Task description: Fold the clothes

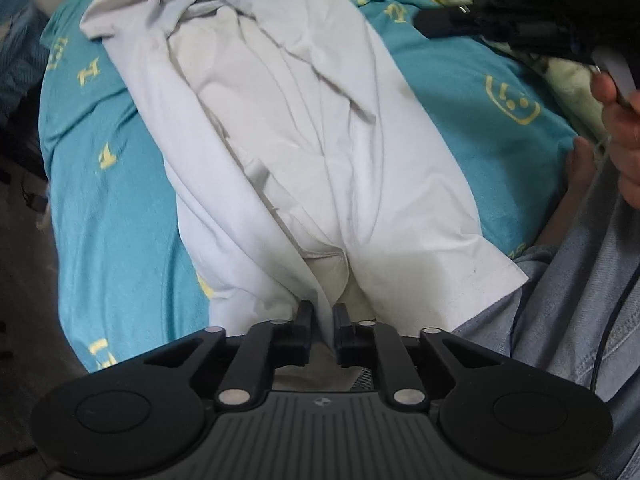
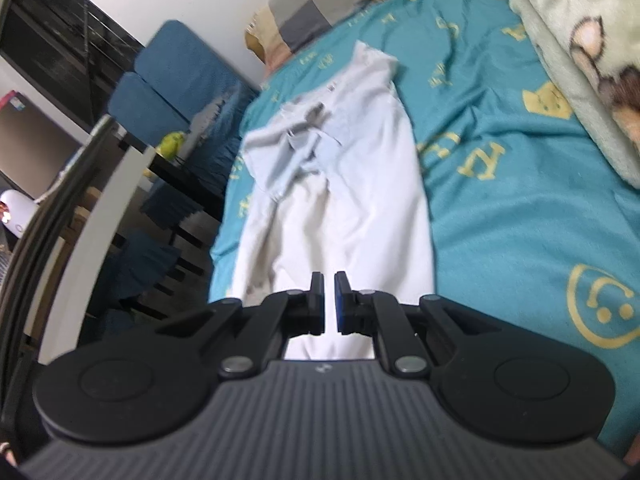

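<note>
Lengthwise along the teal bed sheet [image 1: 120, 200] lies the white garment [image 1: 304, 128], rumpled, its far end bunched toward the checked pillow [image 2: 320, 4]; the left gripper [image 1: 322, 320] pinches the garment's near hem between almost closed fingers. Above that near end, the right gripper [image 2: 329, 300] hovers with jaws narrowed to a slit, holding nothing; a pale green blanket [image 2: 580, 40] is heaped along the bed's right edge.
</note>
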Tool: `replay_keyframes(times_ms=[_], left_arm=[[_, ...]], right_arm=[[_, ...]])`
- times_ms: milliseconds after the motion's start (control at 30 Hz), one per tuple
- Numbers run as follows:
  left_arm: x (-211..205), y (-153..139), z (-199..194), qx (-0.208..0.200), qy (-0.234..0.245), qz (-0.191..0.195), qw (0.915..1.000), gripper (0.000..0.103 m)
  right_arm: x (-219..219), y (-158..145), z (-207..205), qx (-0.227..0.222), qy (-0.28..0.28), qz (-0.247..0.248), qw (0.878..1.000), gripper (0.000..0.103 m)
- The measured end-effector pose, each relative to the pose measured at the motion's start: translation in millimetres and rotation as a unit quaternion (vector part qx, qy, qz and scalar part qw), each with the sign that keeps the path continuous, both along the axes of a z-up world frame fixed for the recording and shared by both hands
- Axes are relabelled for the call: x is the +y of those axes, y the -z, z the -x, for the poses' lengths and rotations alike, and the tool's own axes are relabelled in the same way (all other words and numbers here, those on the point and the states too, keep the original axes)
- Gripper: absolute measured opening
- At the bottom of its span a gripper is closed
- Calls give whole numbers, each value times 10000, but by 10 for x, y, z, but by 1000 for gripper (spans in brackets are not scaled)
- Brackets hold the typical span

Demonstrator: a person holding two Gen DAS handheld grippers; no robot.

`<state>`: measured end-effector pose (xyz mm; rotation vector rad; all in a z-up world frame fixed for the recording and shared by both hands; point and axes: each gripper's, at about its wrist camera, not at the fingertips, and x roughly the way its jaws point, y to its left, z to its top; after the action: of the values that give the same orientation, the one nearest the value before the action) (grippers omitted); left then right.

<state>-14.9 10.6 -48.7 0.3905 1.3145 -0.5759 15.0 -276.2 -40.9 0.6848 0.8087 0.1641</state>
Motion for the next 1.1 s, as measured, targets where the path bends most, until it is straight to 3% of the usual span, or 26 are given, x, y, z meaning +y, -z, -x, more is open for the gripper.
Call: replay_keyframes(times_ms=[67,133,233,267,300,333,400,533,600,767,867,900,933,967,1033,1100], left_arm=[[46,70,-30,90,-128,201,9997,33],[206,5,-83,61,-364,567,9977,57],[455,-57,-207,-66,-896,1053,9904,73],[555,-64,-255,-85,-1104,1215,9864,74],[645,-52,-302,-68,-1293,1372,9821,77],[721,-25,-340,-49,-1443,1417,9793,79],[829,66,-414,82,-1669,1439,9754,79],[944,331,-561,567,-1959,1367,9694,79],[896,424,-580,796,-1861,1311,9705,79],[782,560,-571,1287,-1514,1239,9722,71],[728,582,-536,1343,-1308,1189,9751,56],[708,581,-521,1342,-1219,1175,9764,50],[691,570,-499,1298,-1147,1149,9782,41],[680,541,-468,1238,-1071,1154,9797,36],[661,480,-404,1115,-917,1169,9826,15],[670,385,-349,937,-880,1213,9843,9]], right_arm=[[12,58,-11,203,-40,66,9998,8],[40,115,-31,424,-83,158,9989,9],[92,220,-62,807,-178,273,9962,9],[107,256,-64,937,-206,303,9949,13],[120,288,-55,1068,-211,310,9936,25],[136,314,-33,1192,-215,297,9922,47],[177,345,11,1412,-274,298,9892,70],[284,405,86,1990,-513,331,9781,71],[351,468,125,2364,-649,324,9689,71],[677,653,211,3049,-1347,399,9420,70],[887,702,273,3112,-1655,682,9333,68],[921,689,284,3071,-1667,762,9338,57],[951,665,300,3025,-1697,871,9339,39],[982,632,326,2965,-1758,1024,9331,31],[1014,533,406,2804,-1850,1234,9338,16],[1014,398,496,2597,-1899,1322,9376,7]])
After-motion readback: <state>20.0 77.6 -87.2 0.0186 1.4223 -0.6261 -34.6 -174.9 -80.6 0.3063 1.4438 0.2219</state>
